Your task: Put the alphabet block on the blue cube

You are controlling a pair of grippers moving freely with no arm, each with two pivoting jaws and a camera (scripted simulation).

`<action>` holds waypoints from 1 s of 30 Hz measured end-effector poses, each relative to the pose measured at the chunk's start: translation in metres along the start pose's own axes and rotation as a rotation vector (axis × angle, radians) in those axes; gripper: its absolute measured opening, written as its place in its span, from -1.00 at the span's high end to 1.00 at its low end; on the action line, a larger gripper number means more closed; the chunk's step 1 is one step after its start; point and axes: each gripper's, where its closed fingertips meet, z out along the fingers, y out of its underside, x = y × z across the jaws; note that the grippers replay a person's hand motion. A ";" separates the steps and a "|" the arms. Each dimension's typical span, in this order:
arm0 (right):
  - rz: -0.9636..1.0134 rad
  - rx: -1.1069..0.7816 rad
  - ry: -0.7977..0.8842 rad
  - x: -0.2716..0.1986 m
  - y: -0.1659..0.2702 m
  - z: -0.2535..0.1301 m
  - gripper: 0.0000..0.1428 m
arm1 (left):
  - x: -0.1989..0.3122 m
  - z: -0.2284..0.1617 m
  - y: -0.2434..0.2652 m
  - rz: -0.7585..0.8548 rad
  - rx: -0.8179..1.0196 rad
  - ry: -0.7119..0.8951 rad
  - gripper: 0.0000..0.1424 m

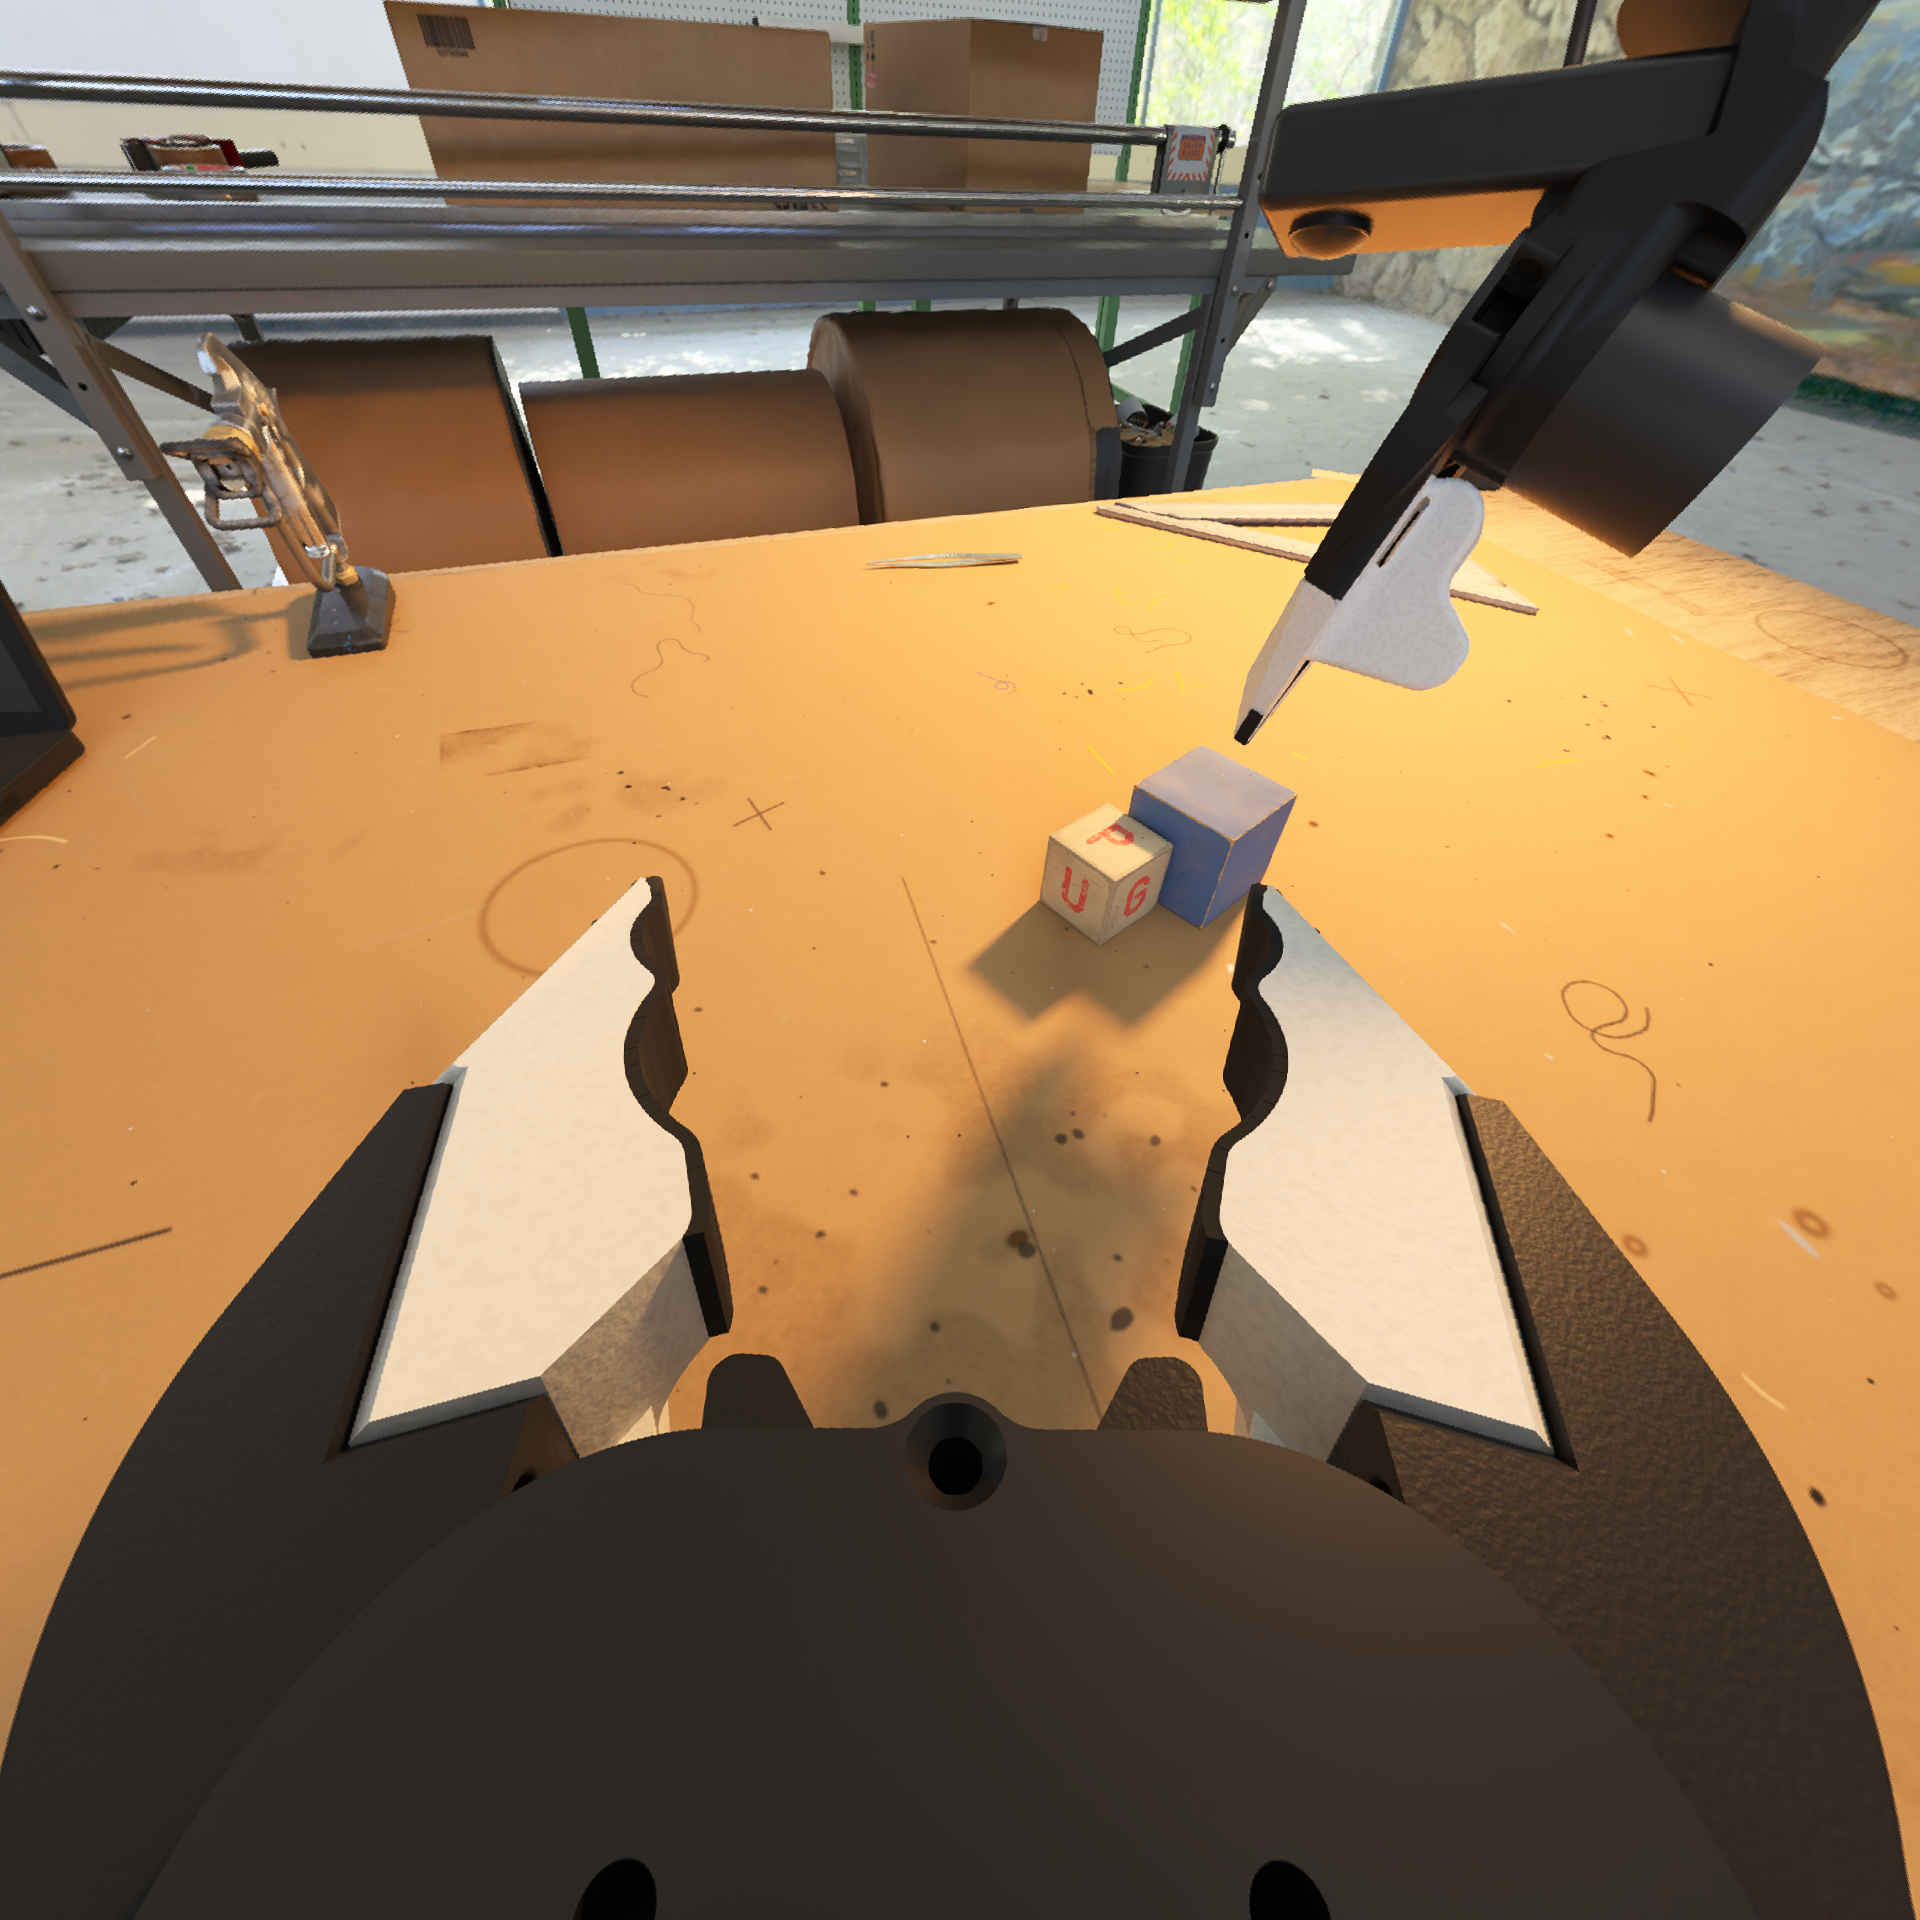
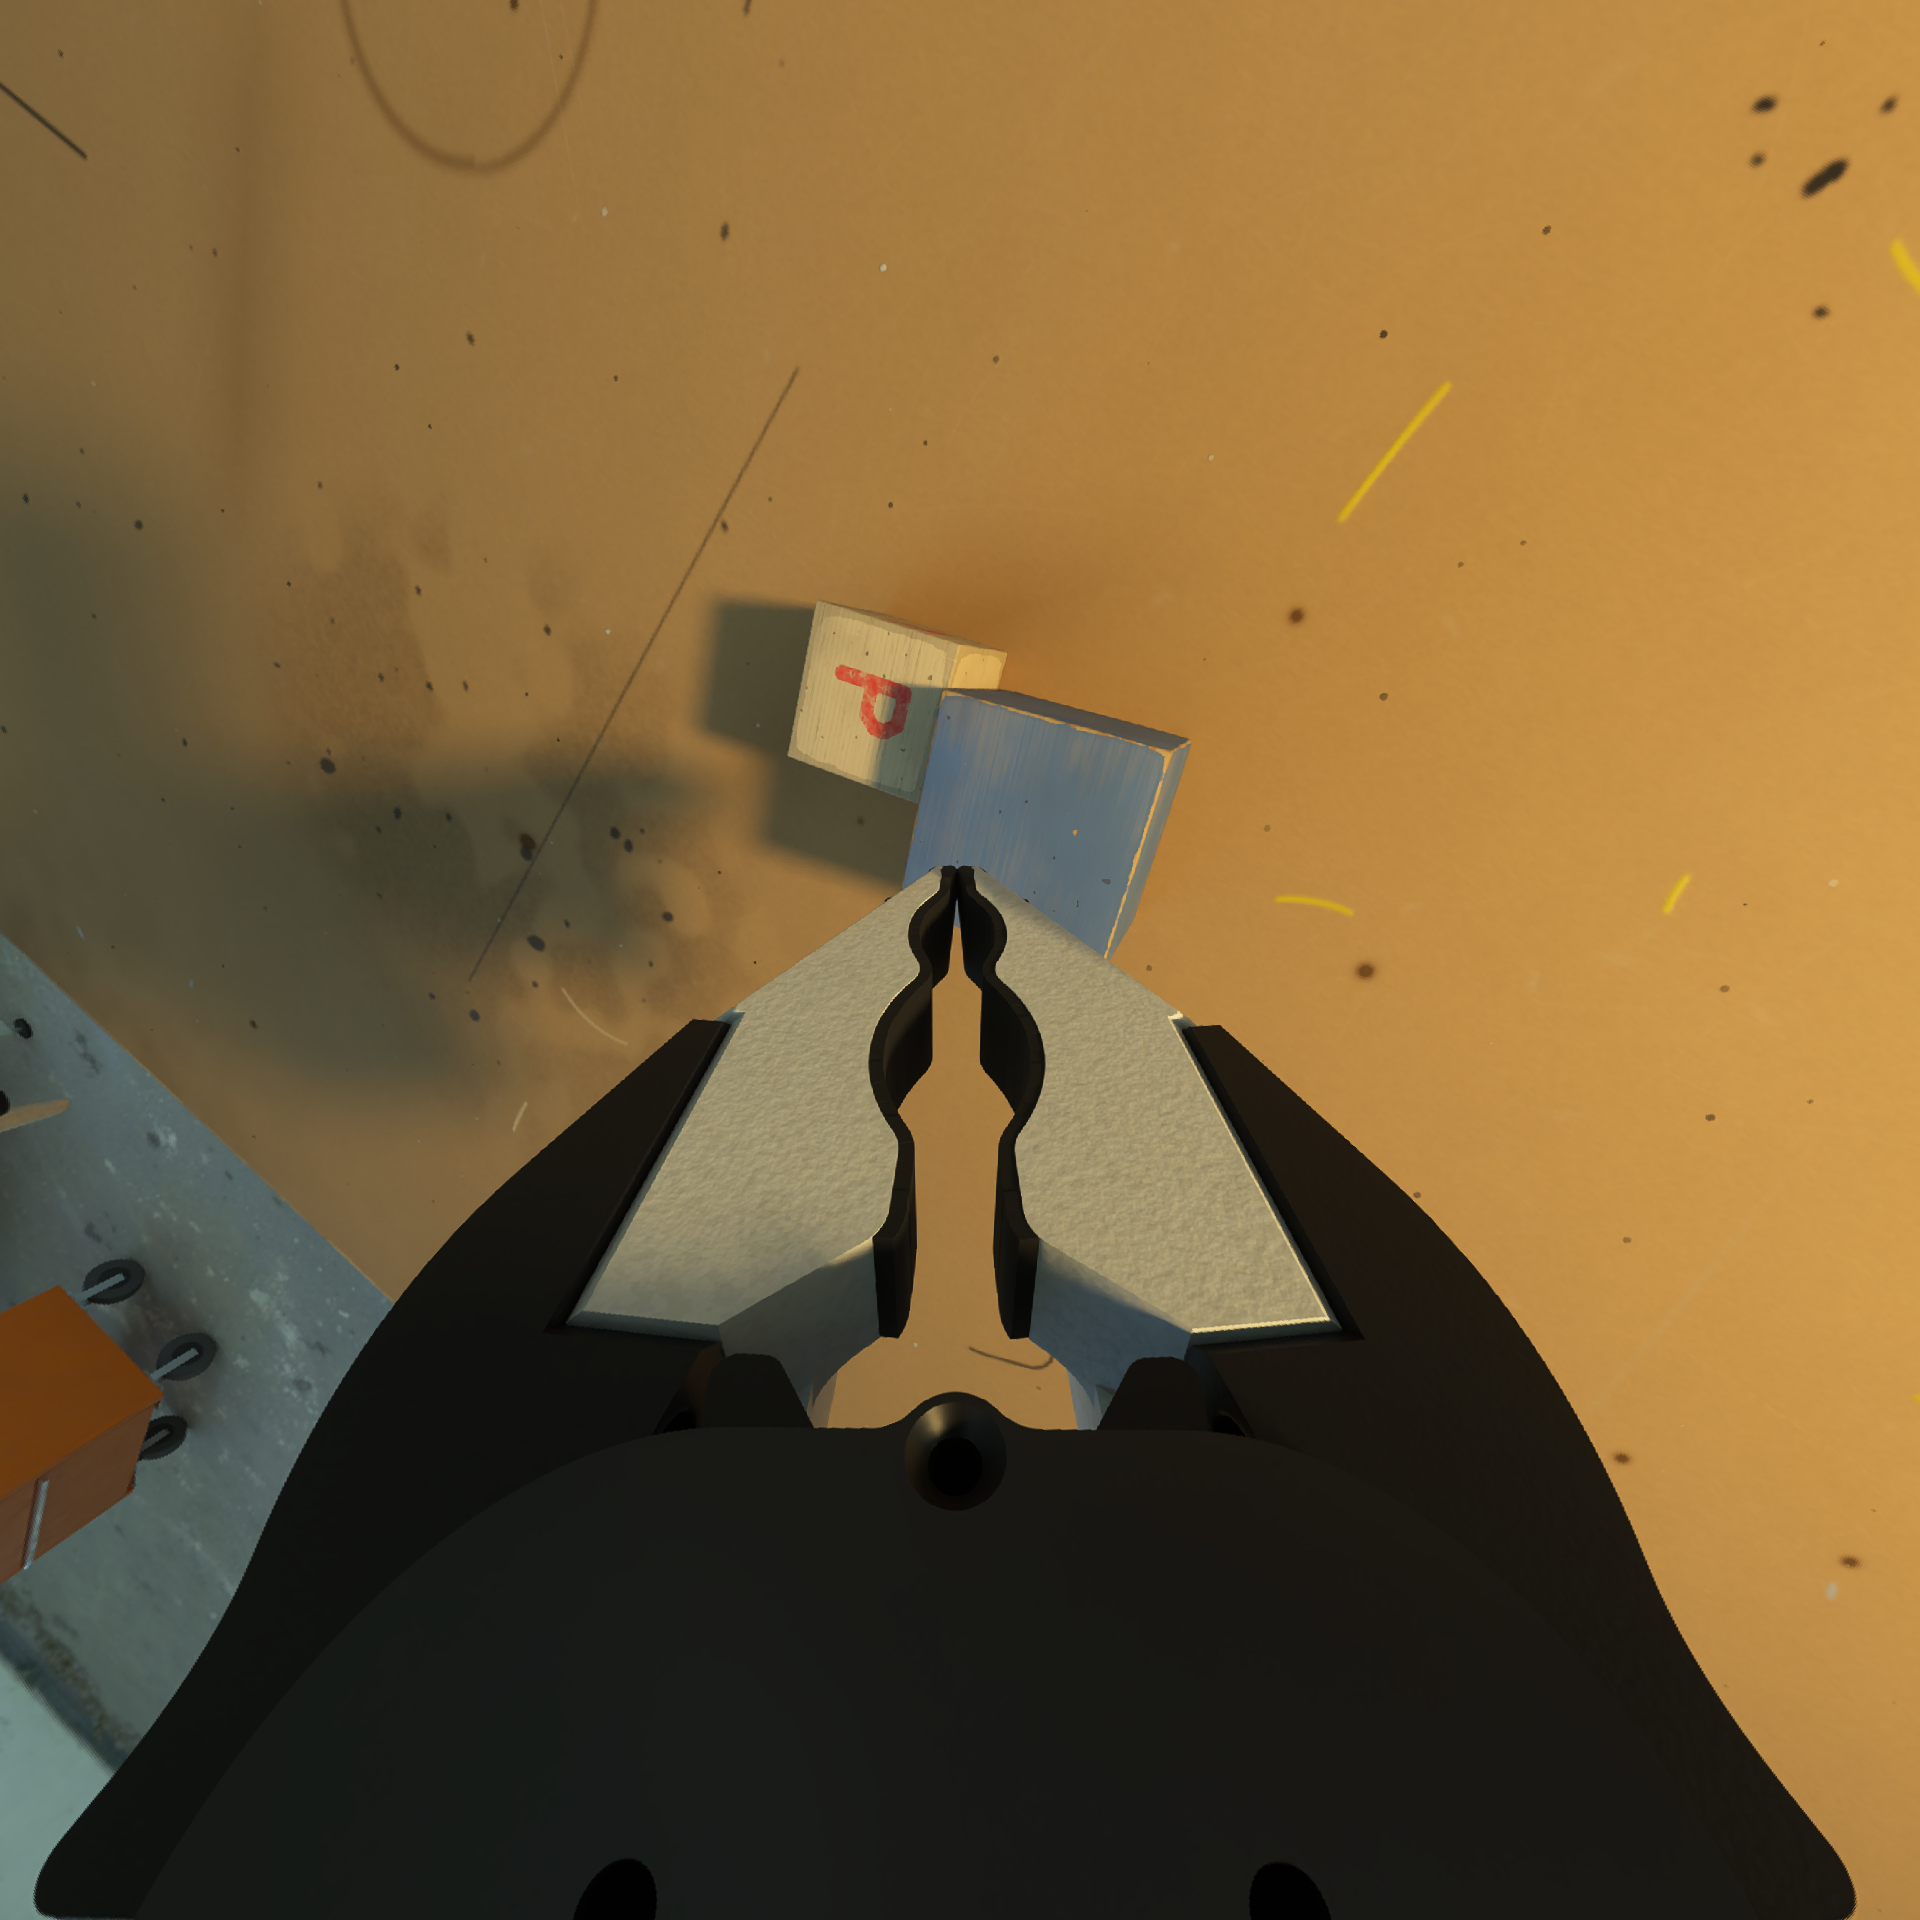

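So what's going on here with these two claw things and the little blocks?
Two grippers are working over an orange table, and neither holds anything. The right gripper is shut and hangs just above the blue cube. The left gripper is open, a little back from the blocks. The alphabet block, pale wood with red letters, sits on the table right against the blue cube, not yet on top of it.
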 end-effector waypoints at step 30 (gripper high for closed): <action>-0.418 0.428 -0.184 0.061 0.063 -0.083 0.77 | 0.042 0.046 0.043 0.185 -0.157 0.184 -0.51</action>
